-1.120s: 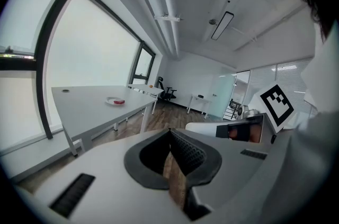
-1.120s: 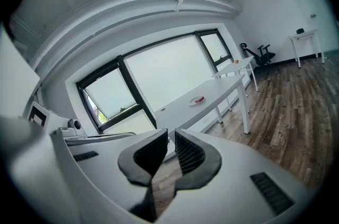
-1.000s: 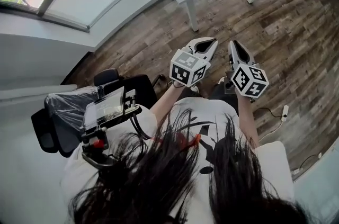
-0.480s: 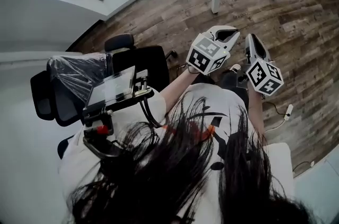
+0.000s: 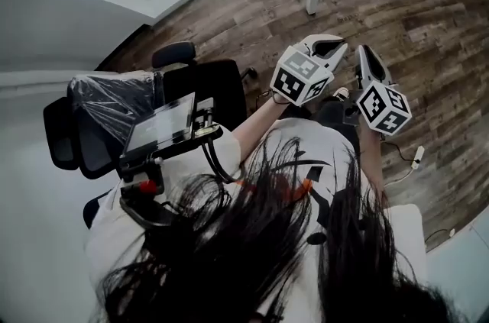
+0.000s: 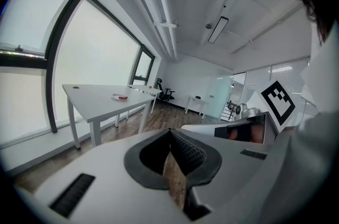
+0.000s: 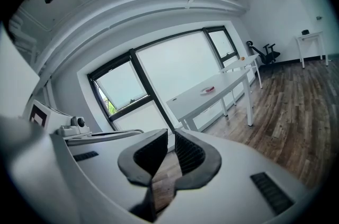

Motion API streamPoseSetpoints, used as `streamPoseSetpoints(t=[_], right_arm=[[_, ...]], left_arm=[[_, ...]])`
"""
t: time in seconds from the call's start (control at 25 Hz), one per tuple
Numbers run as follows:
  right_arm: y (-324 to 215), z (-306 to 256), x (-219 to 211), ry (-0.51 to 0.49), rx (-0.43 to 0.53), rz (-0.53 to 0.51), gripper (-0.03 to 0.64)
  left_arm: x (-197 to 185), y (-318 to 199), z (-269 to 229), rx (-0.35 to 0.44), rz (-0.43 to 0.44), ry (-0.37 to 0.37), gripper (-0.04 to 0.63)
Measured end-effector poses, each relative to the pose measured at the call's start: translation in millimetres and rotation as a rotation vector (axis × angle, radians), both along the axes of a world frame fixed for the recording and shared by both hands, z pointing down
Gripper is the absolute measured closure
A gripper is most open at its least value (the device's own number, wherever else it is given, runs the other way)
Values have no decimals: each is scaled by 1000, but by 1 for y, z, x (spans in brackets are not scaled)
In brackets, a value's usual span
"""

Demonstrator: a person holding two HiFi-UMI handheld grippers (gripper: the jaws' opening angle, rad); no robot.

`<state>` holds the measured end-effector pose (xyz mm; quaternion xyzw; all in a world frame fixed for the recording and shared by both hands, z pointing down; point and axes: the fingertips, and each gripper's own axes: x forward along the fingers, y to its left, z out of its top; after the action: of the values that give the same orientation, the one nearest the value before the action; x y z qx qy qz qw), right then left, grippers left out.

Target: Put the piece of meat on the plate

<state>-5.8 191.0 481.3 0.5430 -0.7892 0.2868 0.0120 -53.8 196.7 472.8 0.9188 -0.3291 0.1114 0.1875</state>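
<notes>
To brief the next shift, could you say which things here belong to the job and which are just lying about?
Job: plate, red piece on it, white table, left gripper, right gripper.
Lying about: black office chair, plastic-wrapped chair.

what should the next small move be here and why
Probably walk toward the white table. The left tongs and right tongs are both shut with nothing between them, held over the wooden floor. The plate and the red piece sit far off on that table, well out of reach. The piece looks too small to tell whether it already lies on the plate.
</notes>
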Motion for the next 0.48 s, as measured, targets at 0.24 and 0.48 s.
streamPoseSetpoints(t=[0.24, 0.48], right_arm=[[2, 0, -3, 3, 3, -6, 568], [4, 2, -1, 5, -3, -1, 568]], left_arm=[[-1, 1, 2, -2, -2, -1, 591], [-1, 2, 2, -4, 3, -1, 589]])
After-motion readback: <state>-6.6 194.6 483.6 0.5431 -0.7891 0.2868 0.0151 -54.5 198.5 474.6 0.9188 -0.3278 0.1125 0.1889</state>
